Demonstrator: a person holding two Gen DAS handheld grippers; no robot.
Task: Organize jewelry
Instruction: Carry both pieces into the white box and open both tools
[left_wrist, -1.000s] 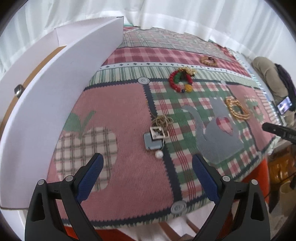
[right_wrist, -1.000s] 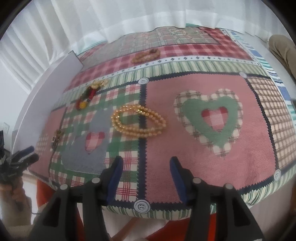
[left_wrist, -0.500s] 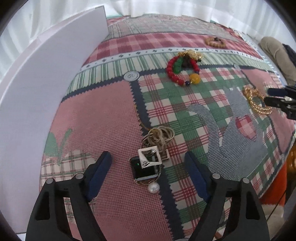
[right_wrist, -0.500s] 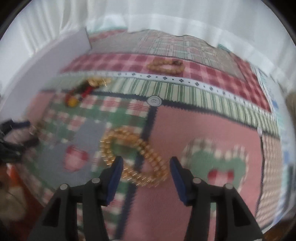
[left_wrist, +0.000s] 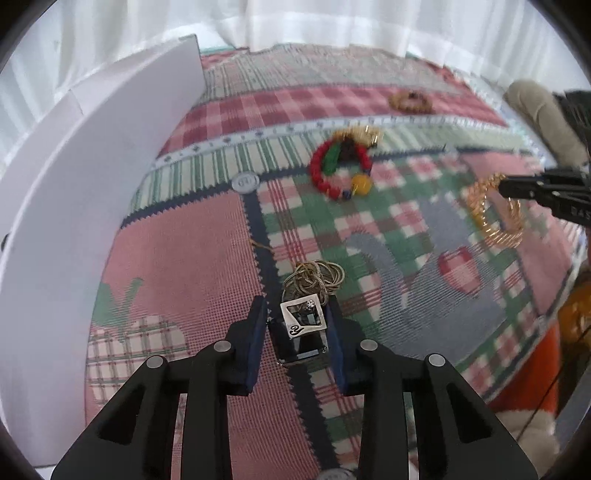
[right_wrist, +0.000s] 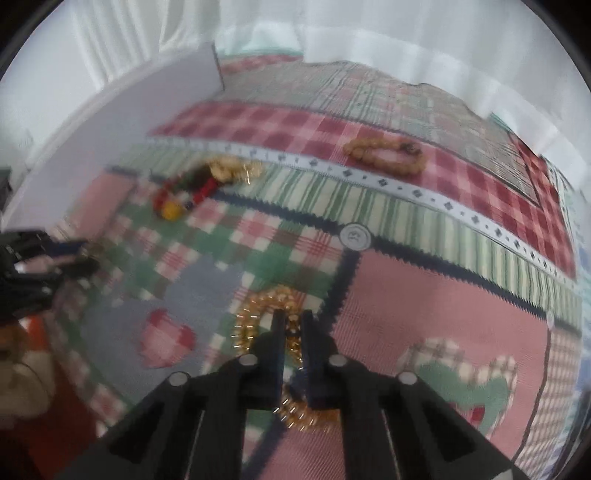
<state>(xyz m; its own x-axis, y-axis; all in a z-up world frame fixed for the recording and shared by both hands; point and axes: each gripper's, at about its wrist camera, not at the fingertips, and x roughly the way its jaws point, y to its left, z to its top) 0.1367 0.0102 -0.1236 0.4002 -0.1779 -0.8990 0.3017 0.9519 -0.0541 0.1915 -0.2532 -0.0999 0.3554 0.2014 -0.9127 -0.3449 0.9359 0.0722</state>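
My left gripper (left_wrist: 297, 314) is shut on a square silver-and-black pendant (left_wrist: 302, 320) whose coiled gold chain (left_wrist: 317, 277) lies on the patchwork cloth just ahead. My right gripper (right_wrist: 291, 325) is shut on a gold bead necklace (right_wrist: 258, 314) lying on the cloth; it also shows in the left wrist view (left_wrist: 495, 214) with the right gripper's fingers (left_wrist: 535, 186) on it. A red bead bracelet with a yellow bead (left_wrist: 338, 166) and a tan bead bracelet (left_wrist: 412, 101) lie farther back.
A white box wall (left_wrist: 74, 206) stands along the left edge of the patchwork cloth (left_wrist: 192, 251). White curtains hang behind. The red bracelet (right_wrist: 184, 195) and tan bracelet (right_wrist: 384, 155) show in the right wrist view. My left gripper (right_wrist: 55, 254) shows at its left edge.
Both grippers moved forward and down to the cloth and closed: the left on the pendant, the right on the gold bead necklace.
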